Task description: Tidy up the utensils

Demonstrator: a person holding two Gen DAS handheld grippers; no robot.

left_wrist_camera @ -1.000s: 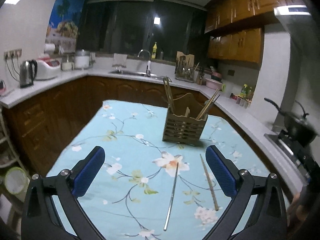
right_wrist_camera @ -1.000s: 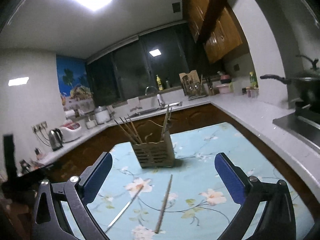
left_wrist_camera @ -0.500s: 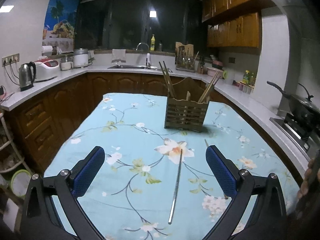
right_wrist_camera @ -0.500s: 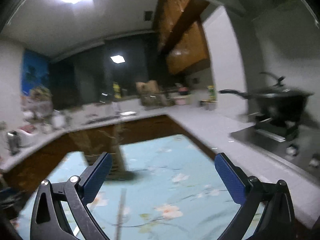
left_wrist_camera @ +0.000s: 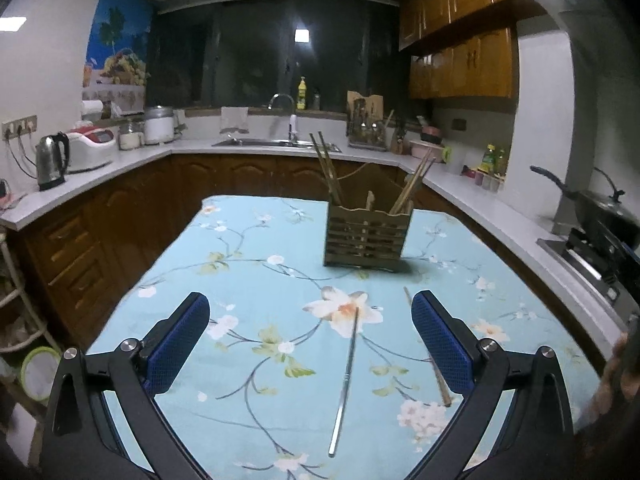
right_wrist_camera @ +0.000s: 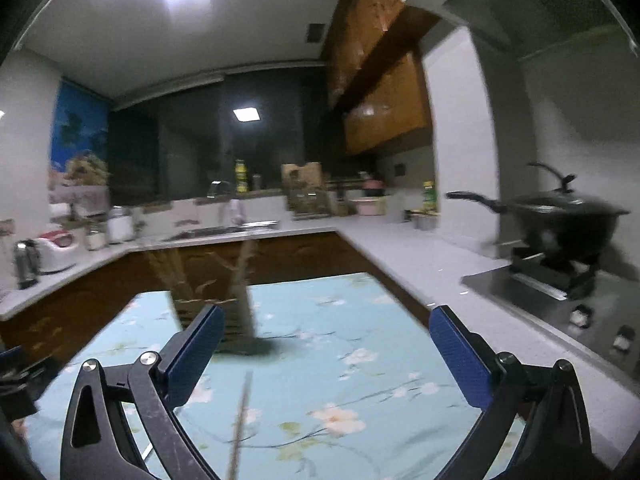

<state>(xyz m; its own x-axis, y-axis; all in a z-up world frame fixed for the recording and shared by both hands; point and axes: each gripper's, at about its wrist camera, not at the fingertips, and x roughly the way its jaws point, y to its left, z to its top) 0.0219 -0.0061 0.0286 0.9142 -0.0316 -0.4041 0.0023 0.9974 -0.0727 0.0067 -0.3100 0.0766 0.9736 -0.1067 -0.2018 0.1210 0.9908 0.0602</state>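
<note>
Hovering both grippers over the table, nothing picked up yet. Left gripper: jaws spread wide, empty. Right gripper: jaws equally wide, empty.

Task items: metal chopstick lies flat on the floral cloth, between your left jaws in that view. Wooden chopstick lies just beside it to the right, partly hidden behind the right-hand pad. Slatted holder stands upright farther back, with several chopsticks already leaning in it.

Risks, as I judge them:
- Right wrist view is motion-blurred; holder and stick are smeared. Closing now likely means a miss.
- Both sticks are thin and flat on cloth. A shallow approach pinches the fabric or rolls the stick away.
- The two sticks sit near each other, so you could nudge one while taking the other.
- The holder looks light; a careless insert could tip it.

Versus a second ago: left view has pitched up slightly and the holder sits more centred. Right view has swung toward the stove, then partway back; the sticks and holder haven't moved.
</note>
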